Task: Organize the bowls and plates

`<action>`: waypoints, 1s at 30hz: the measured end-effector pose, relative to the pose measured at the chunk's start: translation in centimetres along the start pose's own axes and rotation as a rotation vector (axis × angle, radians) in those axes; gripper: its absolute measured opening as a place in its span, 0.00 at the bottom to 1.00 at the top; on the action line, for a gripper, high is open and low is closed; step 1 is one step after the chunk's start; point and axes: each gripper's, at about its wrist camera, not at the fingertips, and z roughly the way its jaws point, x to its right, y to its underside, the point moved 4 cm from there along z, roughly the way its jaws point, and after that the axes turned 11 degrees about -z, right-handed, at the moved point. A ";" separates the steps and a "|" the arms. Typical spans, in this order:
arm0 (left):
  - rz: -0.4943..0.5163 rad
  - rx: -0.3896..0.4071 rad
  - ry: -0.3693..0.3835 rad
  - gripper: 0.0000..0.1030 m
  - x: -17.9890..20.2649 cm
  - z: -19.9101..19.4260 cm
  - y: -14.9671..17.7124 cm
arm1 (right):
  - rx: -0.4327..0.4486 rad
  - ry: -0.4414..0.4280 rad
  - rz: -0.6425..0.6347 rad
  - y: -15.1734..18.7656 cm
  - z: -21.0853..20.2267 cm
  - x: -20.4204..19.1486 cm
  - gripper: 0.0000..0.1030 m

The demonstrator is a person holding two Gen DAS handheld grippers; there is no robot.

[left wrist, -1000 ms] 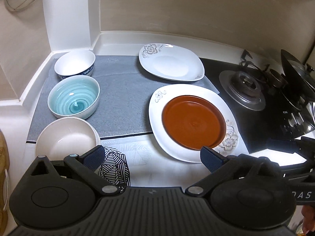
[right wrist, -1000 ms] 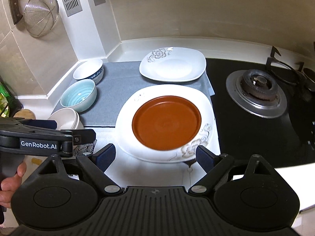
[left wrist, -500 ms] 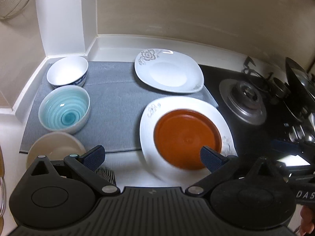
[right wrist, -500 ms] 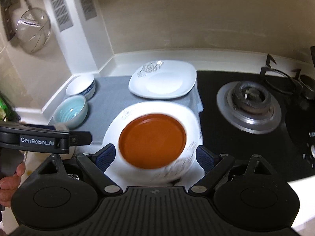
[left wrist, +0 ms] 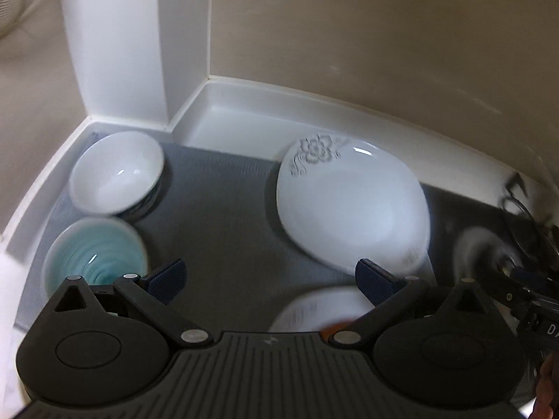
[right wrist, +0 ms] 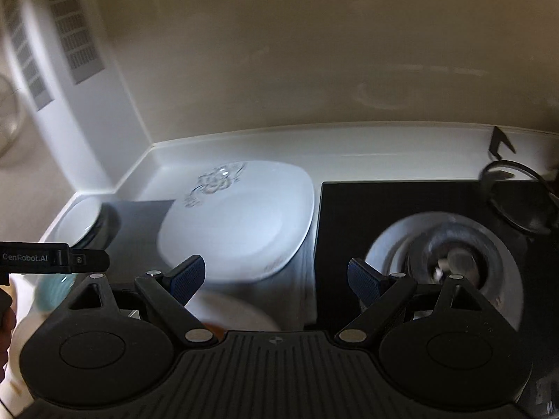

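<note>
Beige wall and a white raised rim close the back of the desk, with a white column at the left corner. We hold the left tool wide open, nothing between its pads, above the grey mat. Our right tool stands just as wide and empty, over the seam where the mat meets the black hob.

Outward from the left tool, bare mat lies straight ahead, the widest free room we see, running back to the rim. Just under its right finger a white plate shows only its far edge, with a sliver of orange dish on it; the rest is hidden by the tool body. Beyond that lies the flowered plate, flat on the mat, its long axis running from the far left to the near right in the left view, the flower print at its far end near the rim. To the left, the teal bowl sits upright beside the left finger, and the white bowl stands behind it, tight in the corner, the two nearly touching.

From the right tool, the burner lies just past the right finger, and a pan support sits farther back. Both views are blurred, so fine edges are uncertain.
</note>
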 end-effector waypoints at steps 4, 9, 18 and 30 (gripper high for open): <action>-0.022 0.002 -0.034 1.00 0.9 3.9 -1.9 | -0.013 -0.006 0.008 -1.3 3.7 1.1 0.88; -0.048 -0.022 -0.059 1.00 1.2 8.0 -3.5 | -0.037 -0.023 0.019 -2.5 7.8 1.9 0.88; -0.062 -0.076 -0.056 1.00 1.8 12.7 -4.7 | -0.068 -0.028 0.037 -3.8 13.5 3.1 0.87; -0.083 -0.140 -0.012 0.99 1.8 15.4 -5.3 | -0.110 -0.061 0.033 -3.4 16.7 2.5 0.63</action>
